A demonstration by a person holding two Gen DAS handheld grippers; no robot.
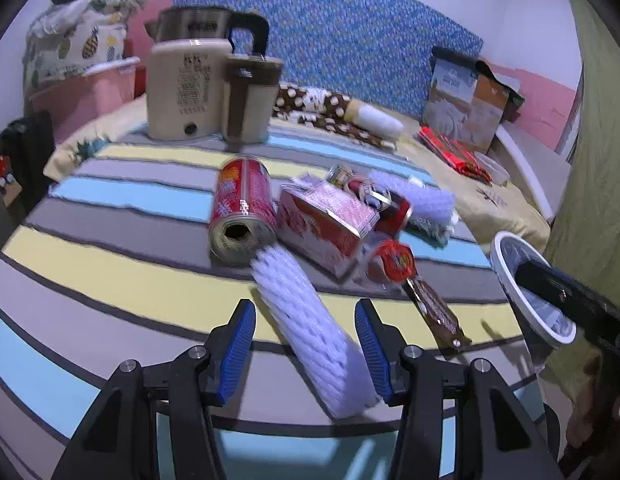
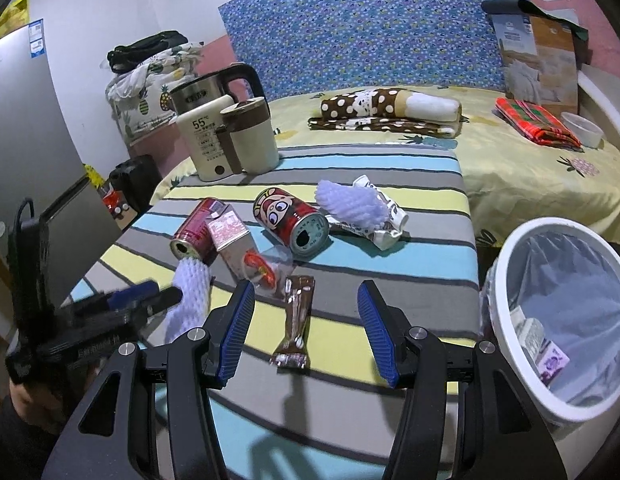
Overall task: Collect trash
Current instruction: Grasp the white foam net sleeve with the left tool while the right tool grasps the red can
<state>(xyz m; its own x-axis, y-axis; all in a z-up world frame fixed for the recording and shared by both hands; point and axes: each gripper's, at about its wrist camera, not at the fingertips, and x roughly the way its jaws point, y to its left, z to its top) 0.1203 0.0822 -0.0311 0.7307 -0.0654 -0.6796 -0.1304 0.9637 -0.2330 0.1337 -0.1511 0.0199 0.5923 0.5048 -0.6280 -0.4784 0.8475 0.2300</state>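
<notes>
Blue pads of the left gripper (image 1: 306,344) are standing apart, straddling a white foam sleeve (image 1: 310,332) without visibly pressing it; likely lining up for a pinch across its narrow width. Sleeve is lying flat on the striped cloth (image 1: 110,264), far end touching a red can (image 1: 242,216). Right gripper (image 2: 306,328) is also hanging open and empty, a brown wrapper (image 2: 296,320) lying between its jaws below. Remaining trash is clustering mid-cloth: carton (image 1: 325,228), cartoon can (image 2: 292,222), second sleeve (image 2: 349,202). Bin (image 2: 557,320) is sitting just off the cloth's right edge, liner open, some litter inside, near enough for short drops.
</notes>
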